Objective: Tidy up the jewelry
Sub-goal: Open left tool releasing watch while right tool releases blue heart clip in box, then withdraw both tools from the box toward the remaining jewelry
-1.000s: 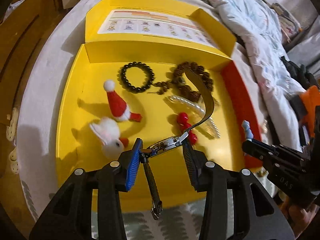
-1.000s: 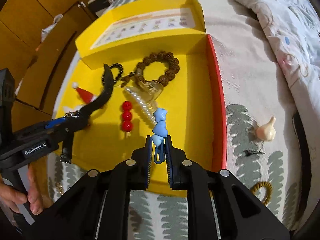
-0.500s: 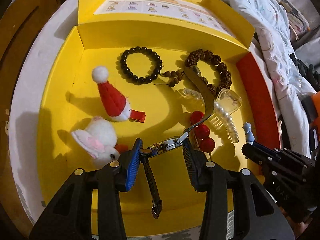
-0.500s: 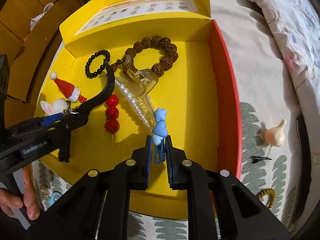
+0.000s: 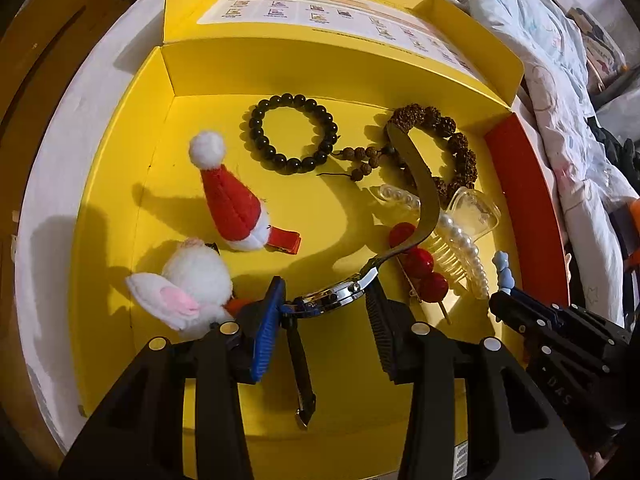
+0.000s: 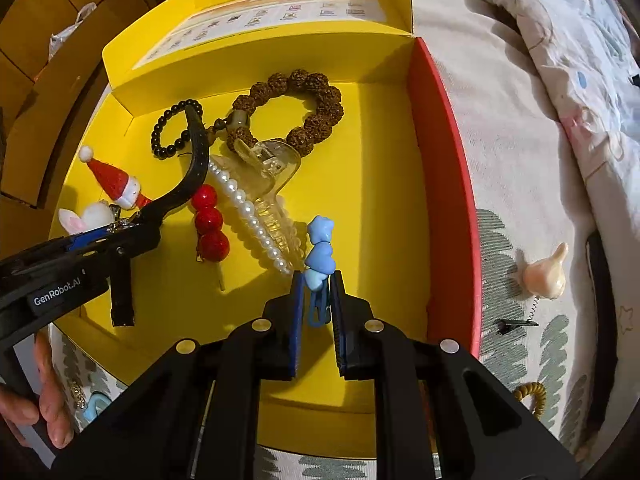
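Though unseen leftward, garlic charm point(image 6: 545, 276) shows rightward.

"GenRobot.AI" on left gripper point(image 6: 132, 226) body; printed sheet point(image 5: 332, 16) inside yellow box lid point(image 5: 472, 64) illegible.

Bed sheet point(image 6: 508, 168), white with grey-green leaf print, under everything; floral duvet point(image 6: 568, 52) bunched far right, wooden cabinets point(image 6: 36, 40) far left with a white plastic bag point(image 6: 66, 38) on top, dark clothing point(image 5: 614, 152) heaped at right edge past the duvet.
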`<state>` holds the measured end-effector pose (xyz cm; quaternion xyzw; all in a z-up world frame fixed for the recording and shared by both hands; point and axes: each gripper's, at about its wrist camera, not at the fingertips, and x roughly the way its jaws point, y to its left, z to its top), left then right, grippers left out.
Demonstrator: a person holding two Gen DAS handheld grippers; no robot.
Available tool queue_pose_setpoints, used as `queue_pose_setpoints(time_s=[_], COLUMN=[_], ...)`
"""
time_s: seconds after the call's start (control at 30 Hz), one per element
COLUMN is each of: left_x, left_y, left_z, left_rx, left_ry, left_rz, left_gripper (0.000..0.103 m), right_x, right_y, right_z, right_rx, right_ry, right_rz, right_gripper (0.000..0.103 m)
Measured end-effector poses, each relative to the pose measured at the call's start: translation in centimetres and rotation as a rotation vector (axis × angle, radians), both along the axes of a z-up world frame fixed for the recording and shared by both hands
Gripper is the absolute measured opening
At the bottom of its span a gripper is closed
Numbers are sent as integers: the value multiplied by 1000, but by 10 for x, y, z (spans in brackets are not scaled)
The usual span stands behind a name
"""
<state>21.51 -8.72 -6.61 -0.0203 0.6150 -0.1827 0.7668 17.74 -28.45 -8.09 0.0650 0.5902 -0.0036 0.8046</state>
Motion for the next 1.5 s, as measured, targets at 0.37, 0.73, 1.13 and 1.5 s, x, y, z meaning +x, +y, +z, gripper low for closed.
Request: queue_pose_setpoints(time_s=[0.37,0.73,1.13,1.5], left_x=[1,-6,-49,-116], left_y=[1,1,20,53], left_z=[9,31,86,91], left_rx=[-21,-44,-93,-55], left_ry=[-34,-85,-237,-279], left_rz=[15,13,-5,-64], left_gripper=[44,45,52,57], right_x=[-2,-16,-91,-152], right_y=[-2,-7,-77,-136], right_z=[1,27,94,63], right_rx=[-9,3,83,42], right_ry=[-24,-106,-330,-202], right_rz=[-13,-13,-115,-228], right_gripper=[18,21,22,22])
